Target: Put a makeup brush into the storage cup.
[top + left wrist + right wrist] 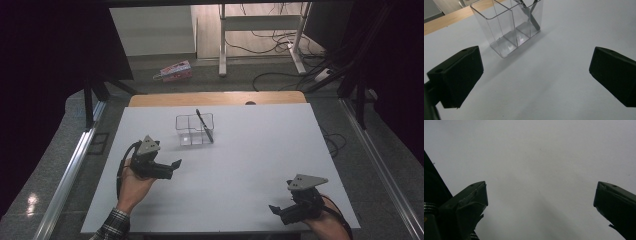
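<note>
High view: nearest the bottom edge, the right gripper (pixel 276 208) is held low over the white rectangular tabletop (pixel 260 150), its jaws spread wide apart with nothing between them; in the right gripper view bare white surface is seen between the two black jaws. Farther up and to the left, the left gripper (pixel 172 167) is held by a hand (pixel 134 184) in a plaid sleeve, its jaws likewise set wide apart and empty. It is pointed toward the clear plastic divided organizer box (pixel 194 129), which stands near it on the tabletop, untouched. A dark slender pen-like tool (pixel 204 126) is seen leaning tilted in one of the box's right-hand compartments. Beyond the white top, a wooden table edge (pixel 215 98) is seen, then grey floor with a pink flat box (pixel 173 71), white table legs (pixel 222 45) and black cables (pixel 270 47).
</note>
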### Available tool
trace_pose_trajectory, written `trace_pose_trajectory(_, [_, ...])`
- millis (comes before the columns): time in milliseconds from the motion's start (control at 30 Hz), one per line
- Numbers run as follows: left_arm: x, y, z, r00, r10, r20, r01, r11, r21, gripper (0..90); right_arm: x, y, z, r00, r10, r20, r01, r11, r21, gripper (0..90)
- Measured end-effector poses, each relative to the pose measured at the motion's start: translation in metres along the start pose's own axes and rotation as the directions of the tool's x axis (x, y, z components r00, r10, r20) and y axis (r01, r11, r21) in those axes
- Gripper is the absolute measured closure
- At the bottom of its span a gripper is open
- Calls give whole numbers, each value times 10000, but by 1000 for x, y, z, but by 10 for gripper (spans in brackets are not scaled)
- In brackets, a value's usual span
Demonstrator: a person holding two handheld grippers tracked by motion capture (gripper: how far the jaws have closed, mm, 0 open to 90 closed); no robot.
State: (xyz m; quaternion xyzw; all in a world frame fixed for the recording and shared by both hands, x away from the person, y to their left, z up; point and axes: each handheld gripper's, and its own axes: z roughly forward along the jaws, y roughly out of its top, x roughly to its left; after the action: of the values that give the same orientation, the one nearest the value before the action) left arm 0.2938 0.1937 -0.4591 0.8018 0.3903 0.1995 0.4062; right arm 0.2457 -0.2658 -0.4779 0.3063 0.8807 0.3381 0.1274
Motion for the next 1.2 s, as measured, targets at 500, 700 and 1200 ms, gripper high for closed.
trace_pose_trajectory(500, [-6, -16, -11, 9999, -88, -60, 88, 9999, 116, 0, 0, 0, 0, 10000, -58, 11, 58, 10000, 11, 0])
trace_pose_trajectory(700, [-7, -24, -17, 9995, -298, -82, 299, 9995, 133, 0, 0, 0, 0, 10000, -41, 12, 41, 10000, 6, 0])
trace_pose_trajectory(1200, [-14, -36, -30, 9987, -506, -76, 506, 9987, 17, 0, 0, 0, 0, 10000, -52, 37, 52, 10000, -46, 0])
